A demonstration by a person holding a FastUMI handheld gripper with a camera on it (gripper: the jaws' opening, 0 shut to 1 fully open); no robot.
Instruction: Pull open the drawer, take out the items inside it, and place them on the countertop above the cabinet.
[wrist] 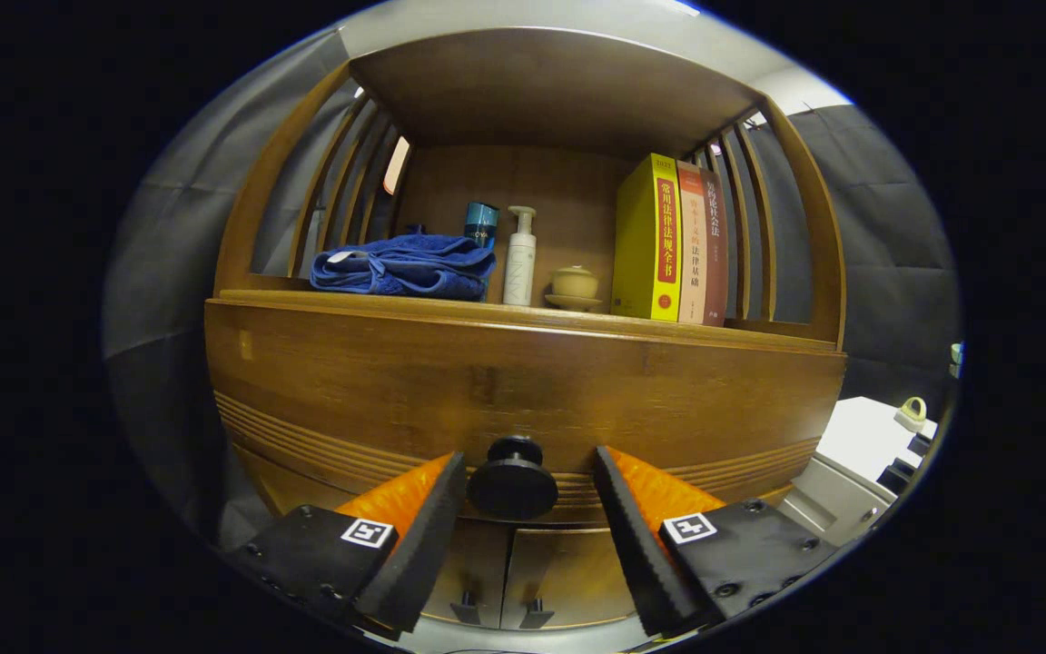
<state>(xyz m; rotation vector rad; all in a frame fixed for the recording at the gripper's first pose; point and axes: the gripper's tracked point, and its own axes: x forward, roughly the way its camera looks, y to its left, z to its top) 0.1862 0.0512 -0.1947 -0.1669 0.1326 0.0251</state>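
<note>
A wooden cabinet faces me with its drawer front closed. The drawer's round black knob sits between my two orange-and-black fingers, with a small gap on each side. My gripper is open around the knob, neither pad pressing on it. The countertop runs just above the drawer, under an open shelf frame. The drawer's contents are hidden.
On the countertop lie a folded blue towel, a teal can, a white pump bottle, a small lidded cup on a saucer and three upright books. Two small cabinet doors sit below the drawer. White equipment stands at right.
</note>
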